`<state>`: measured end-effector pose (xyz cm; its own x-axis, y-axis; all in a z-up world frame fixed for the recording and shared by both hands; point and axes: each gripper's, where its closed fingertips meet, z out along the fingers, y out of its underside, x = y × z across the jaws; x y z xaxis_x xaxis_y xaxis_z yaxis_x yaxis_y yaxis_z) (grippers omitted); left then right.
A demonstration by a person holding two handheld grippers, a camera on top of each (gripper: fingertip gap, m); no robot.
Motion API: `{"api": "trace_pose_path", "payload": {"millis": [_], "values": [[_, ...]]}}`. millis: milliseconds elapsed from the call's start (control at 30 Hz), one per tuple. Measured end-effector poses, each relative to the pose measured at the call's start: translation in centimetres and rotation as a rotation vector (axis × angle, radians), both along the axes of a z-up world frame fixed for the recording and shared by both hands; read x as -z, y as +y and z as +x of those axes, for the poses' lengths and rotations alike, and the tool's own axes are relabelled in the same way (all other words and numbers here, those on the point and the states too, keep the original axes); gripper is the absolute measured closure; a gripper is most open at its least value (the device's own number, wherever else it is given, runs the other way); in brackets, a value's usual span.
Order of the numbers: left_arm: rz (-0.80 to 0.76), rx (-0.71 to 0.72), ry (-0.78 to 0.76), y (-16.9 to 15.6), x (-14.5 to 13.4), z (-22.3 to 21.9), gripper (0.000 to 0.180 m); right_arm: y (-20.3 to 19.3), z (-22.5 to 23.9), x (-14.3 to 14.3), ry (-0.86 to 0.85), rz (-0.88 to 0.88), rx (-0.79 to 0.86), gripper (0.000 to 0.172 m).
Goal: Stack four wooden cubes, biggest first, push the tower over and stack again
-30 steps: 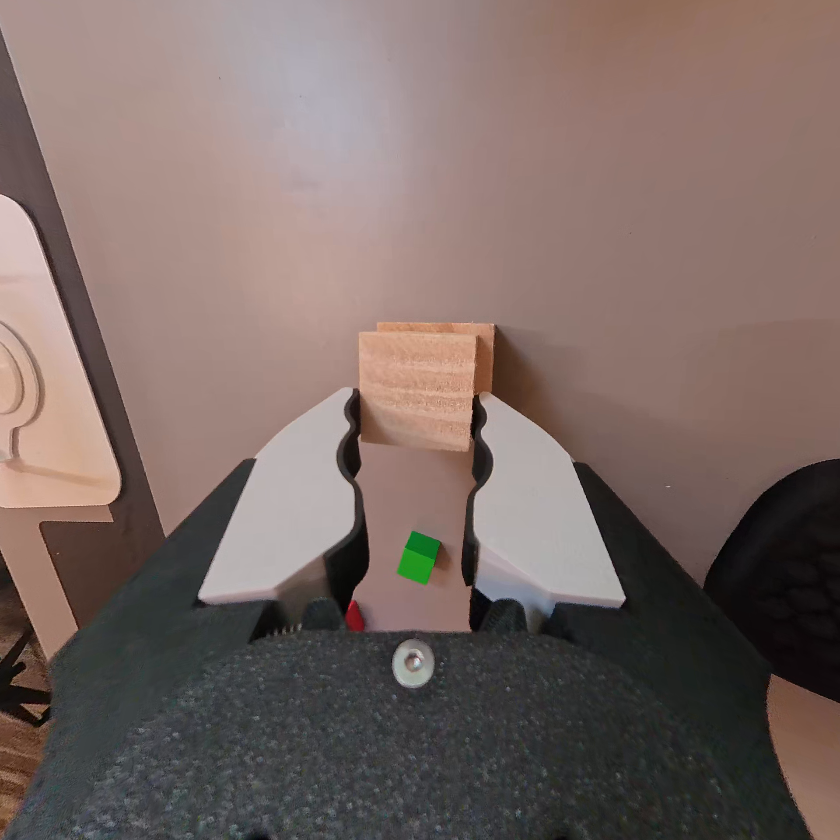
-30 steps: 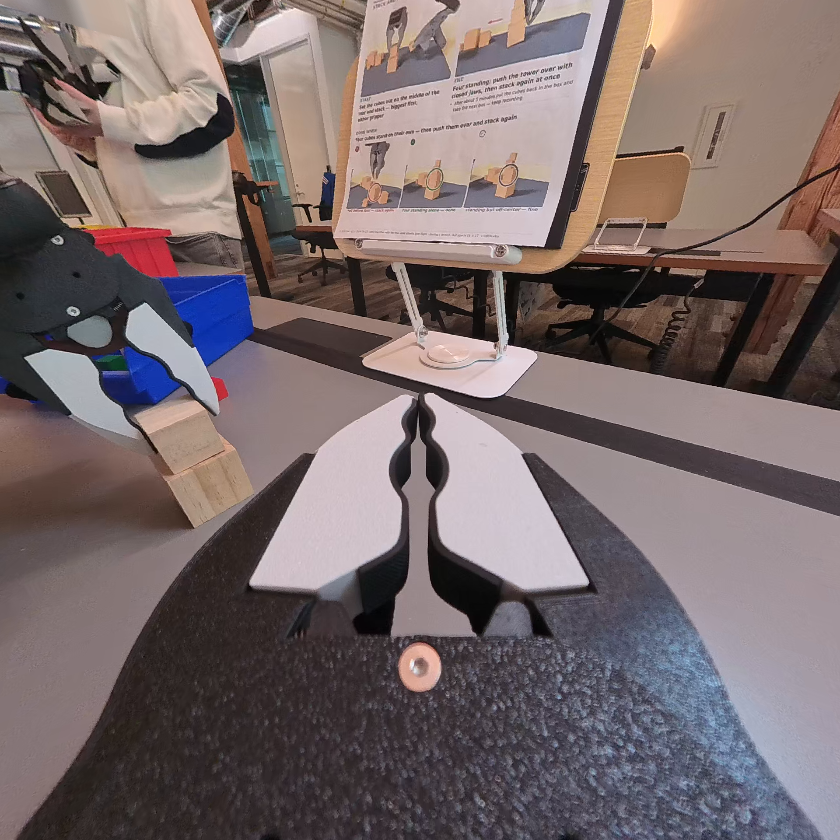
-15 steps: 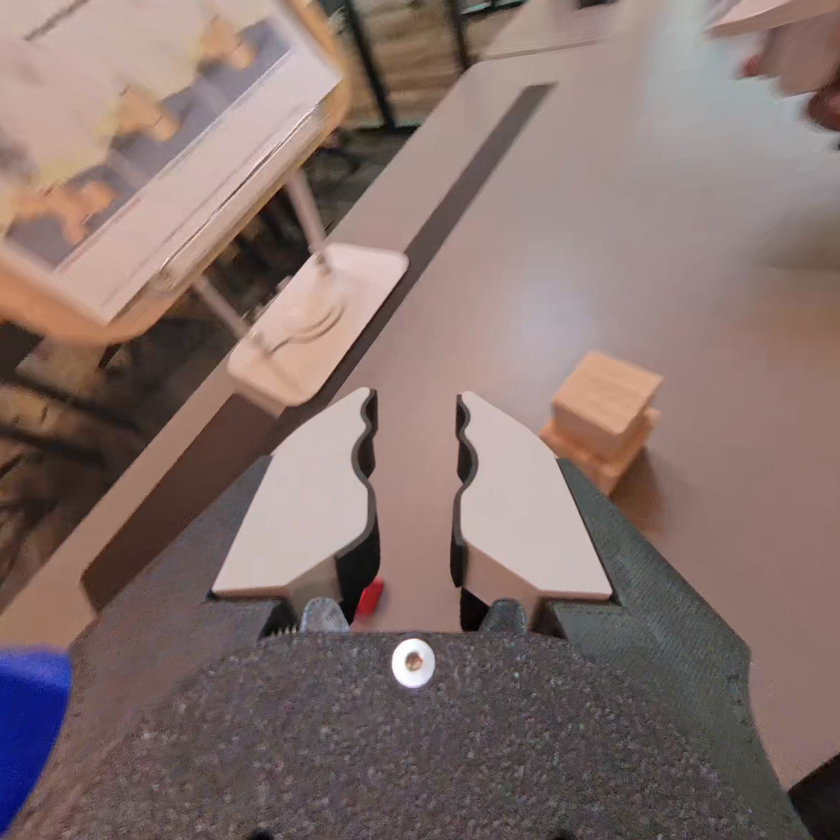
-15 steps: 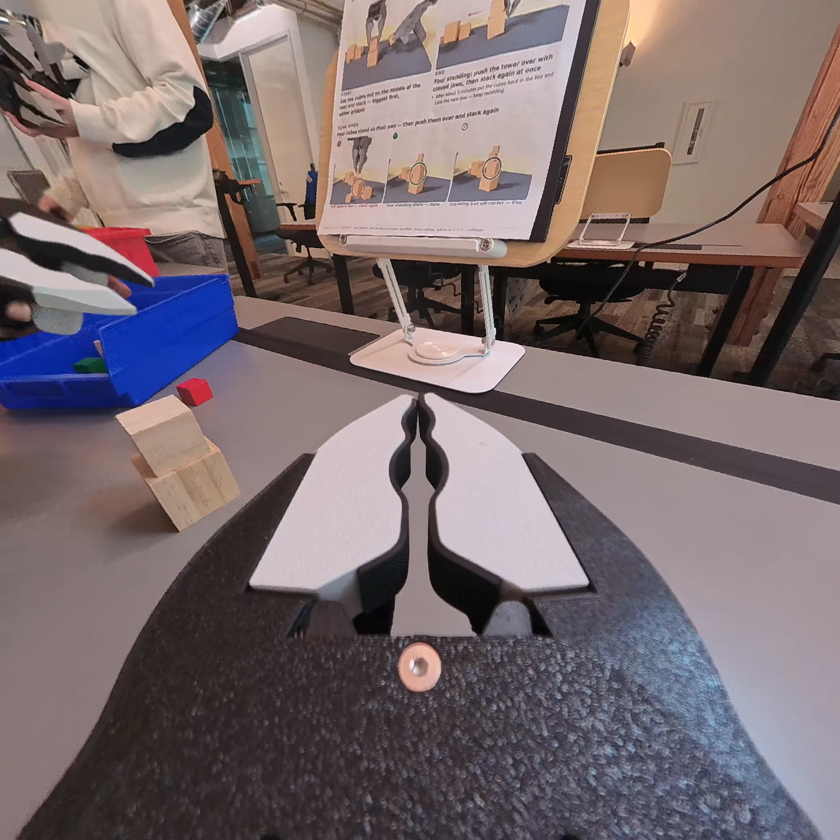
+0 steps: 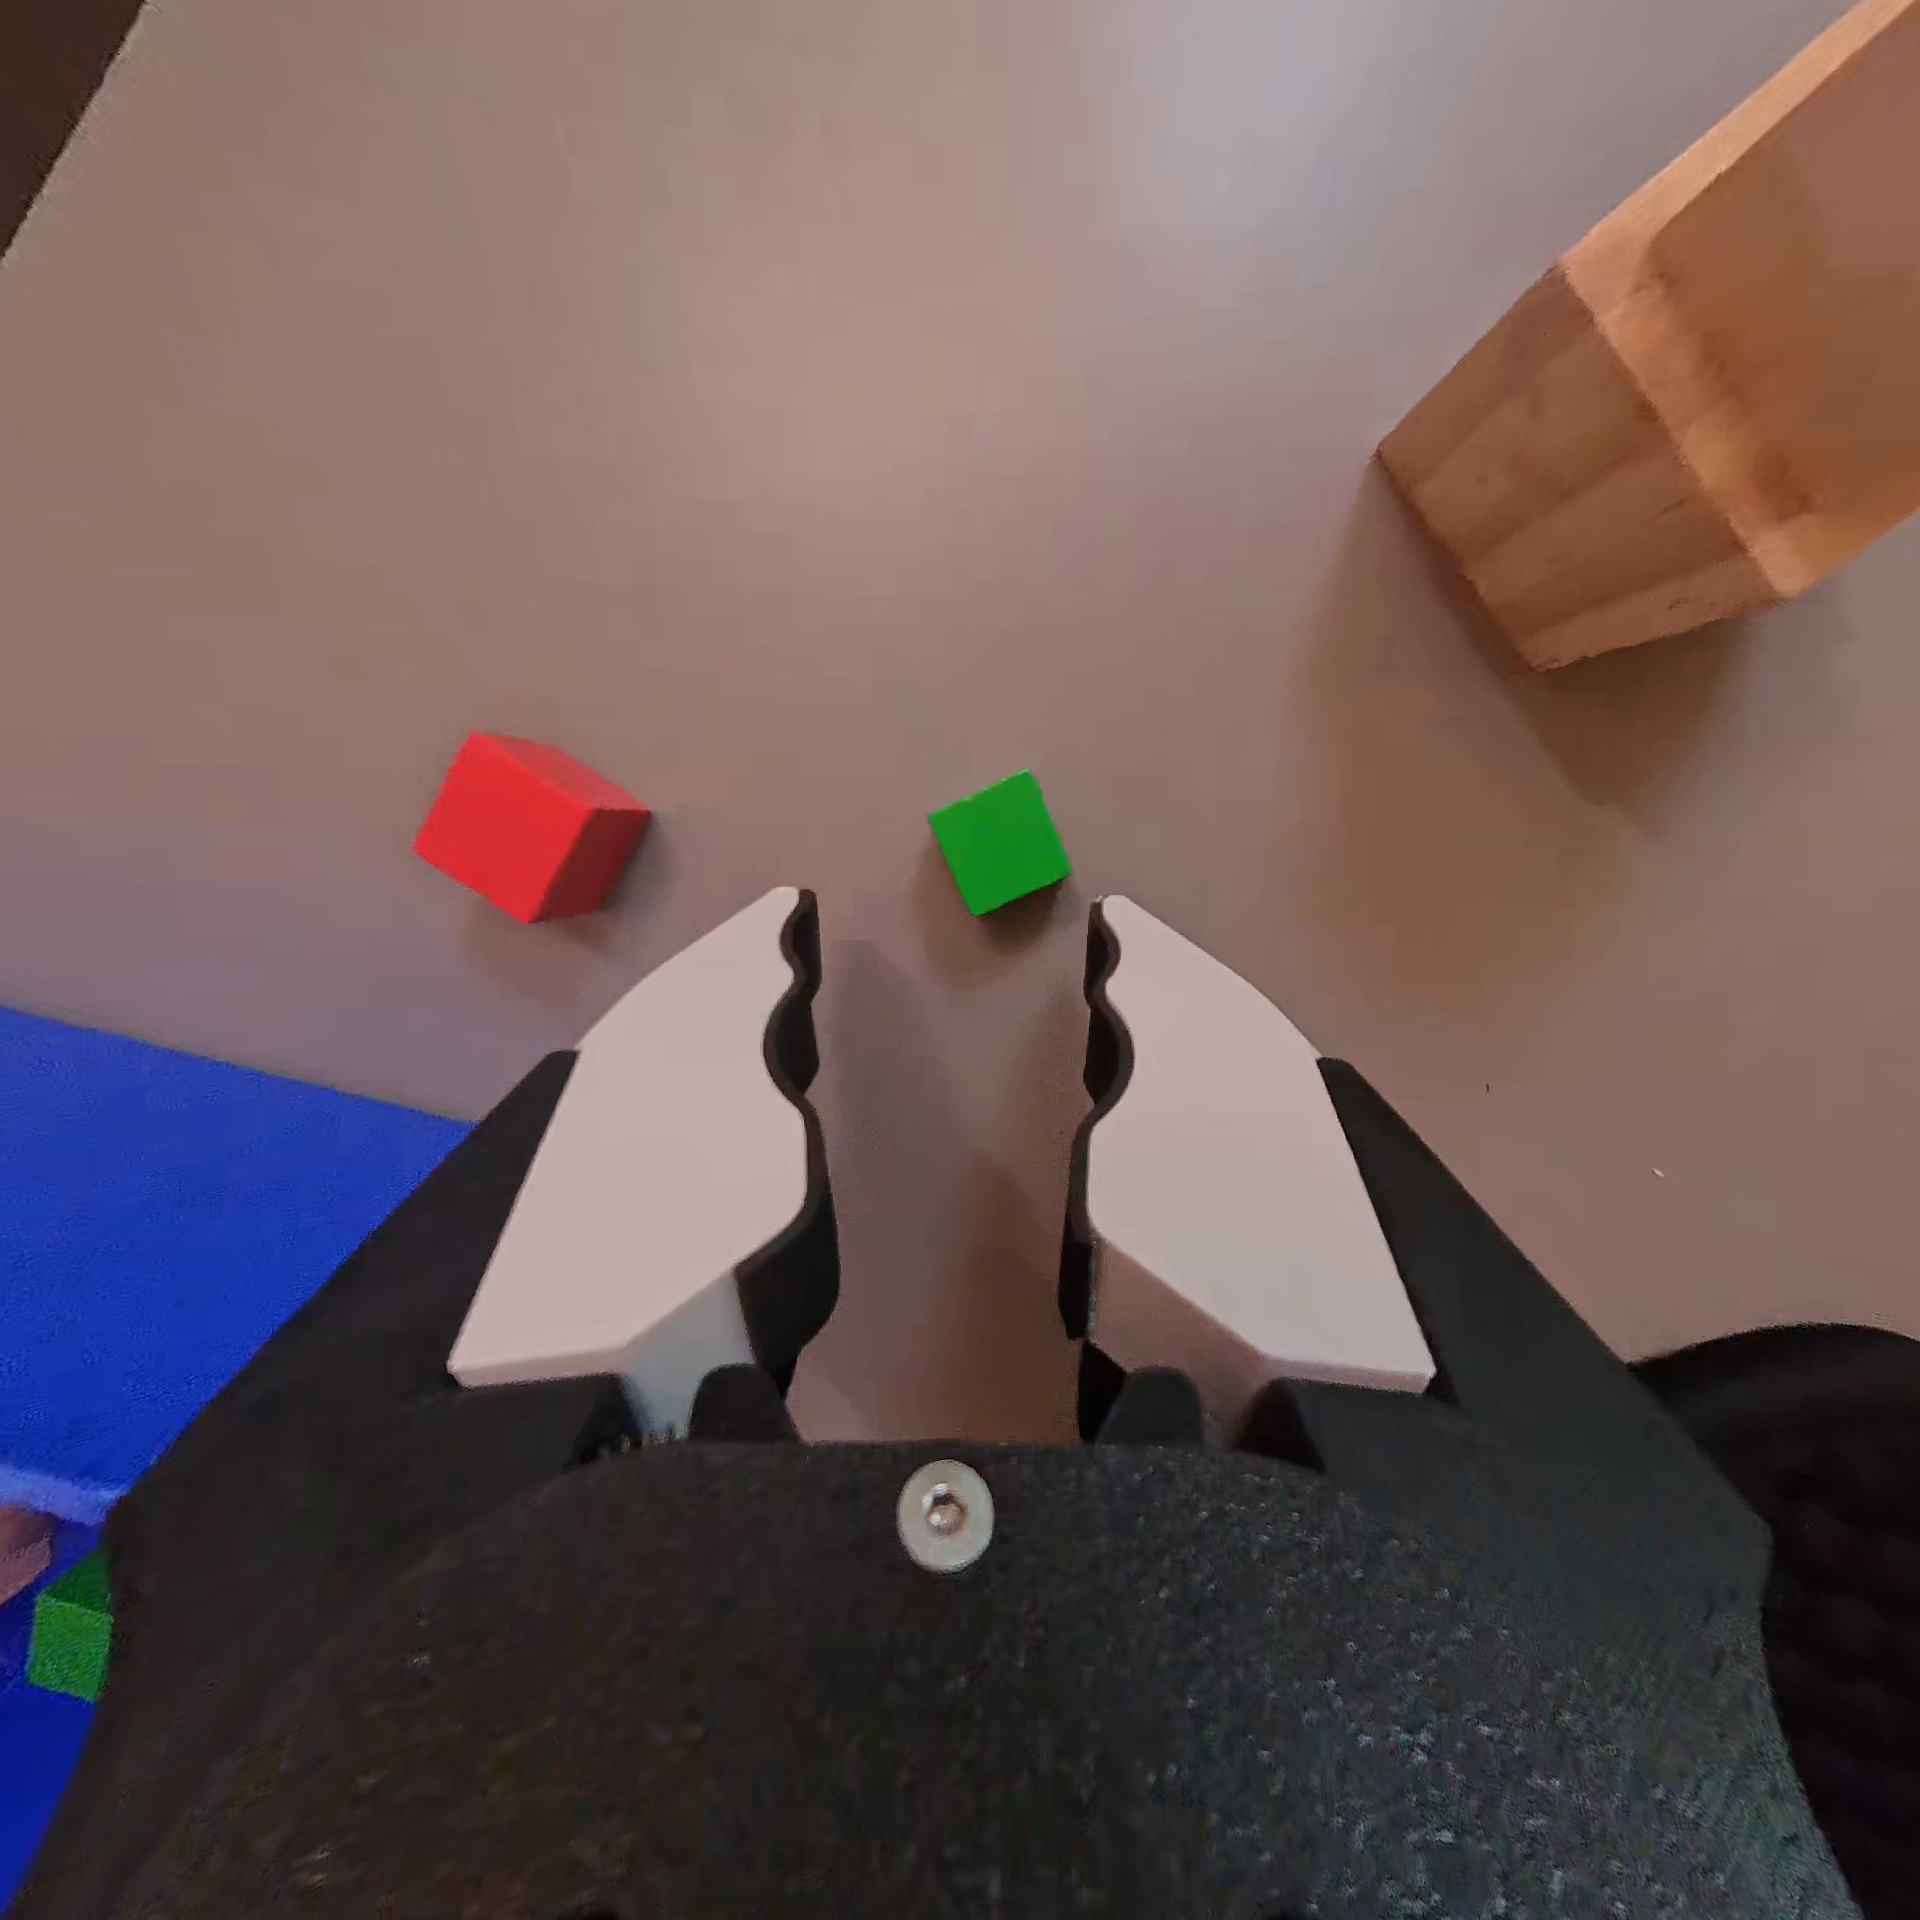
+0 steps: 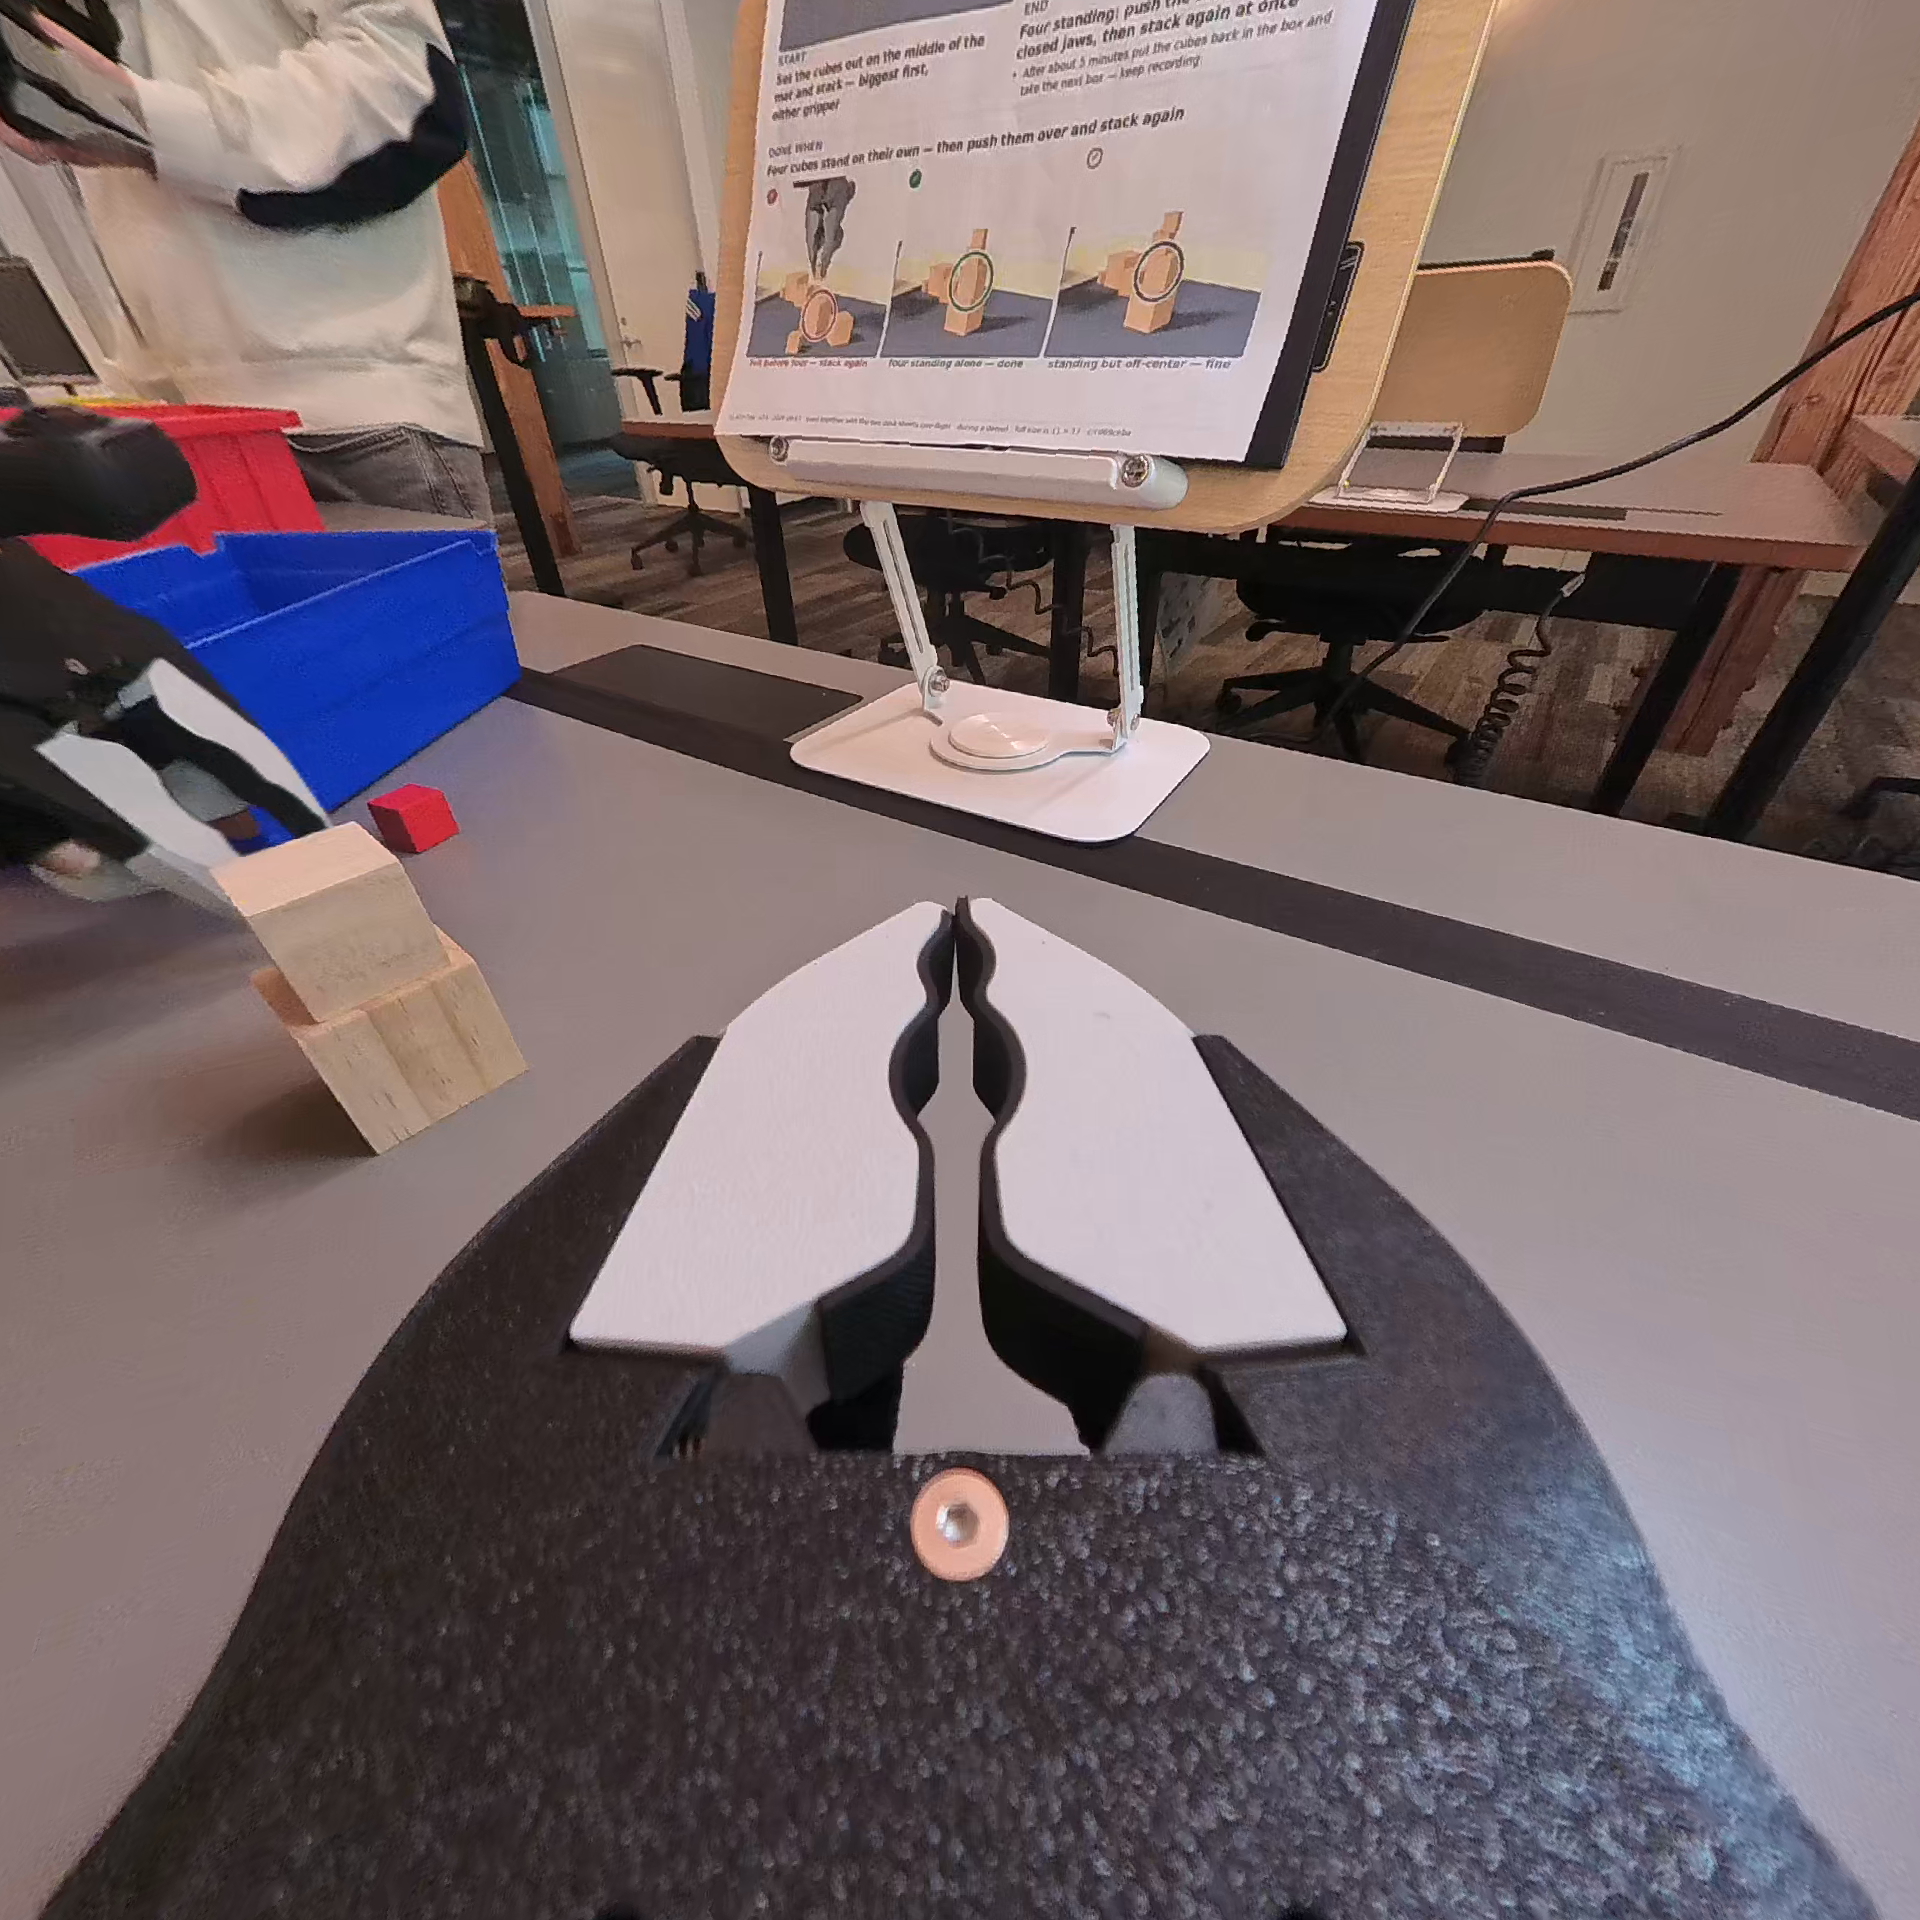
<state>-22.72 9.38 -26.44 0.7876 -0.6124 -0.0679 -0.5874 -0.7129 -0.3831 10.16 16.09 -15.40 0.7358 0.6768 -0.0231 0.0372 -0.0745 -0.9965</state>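
The left tool [image 5: 948,906] hovered over the table [image 5: 935,416], jaws wide apart and empty, nearest a green cube [image 5: 1000,843] just ahead of its tips. A red cube [image 5: 528,826] lay to the left, a blue bin [image 5: 156,1247] beside it, stacked wooden blocks [image 6: 364,977] to the right. The right tool [image 6: 954,914] was closed on nothing, low over the table, well apart from the blocks.
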Motion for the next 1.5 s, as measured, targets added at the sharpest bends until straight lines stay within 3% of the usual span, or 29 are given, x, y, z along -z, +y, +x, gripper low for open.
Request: {"api": "trace_pose_path", "payload": {"millis": [133,300,433,567,700,733,933,1200,1500], "values": [[0.088,-0.008,0.051,2.1,-1.6,-1.1,0.139,0.0,0.0,0.0,0.01,-0.005,-0.007,0.171],[0.066,0.195,0.244,4.4,-3.8,-3.3,0.134,-0.2,-0.4,0.1,0.0,-0.008,-0.025,0.171],[-0.066,0.387,0.402,5.3,-2.5,-4.8,0.125,-0.3,-0.4,0.0,0.005,-0.005,-0.025,0.171],[-0.207,0.489,0.469,5.4,-0.1,-5.5,0.12,-0.3,0.0,-0.6,0.025,0.016,-0.01,0.171],[-0.299,0.573,0.499,4.9,1.1,-5.4,0.152,0.0,0.6,-0.8,0.044,0.022,0.009,0.171],[-0.303,0.594,0.506,4.9,1.1,-5.3,0.152,0.1,0.7,-0.7,0.05,0.017,0.012,0.171],[-0.188,0.645,0.431,6.1,-0.2,-3.8,0.152,0.4,0.9,-0.2,0.062,-0.008,0.016,0.171],[0.046,0.634,0.243,8.1,-5.6,0.8,0.152,0.9,1.1,0.3,0.092,-0.034,0.021,0.171],[-0.008,0.769,0.139,3.8,-9.8,8.6,0.152,0.4,1.4,-1.6,0.167,-0.016,-0.007,0.171]]}}
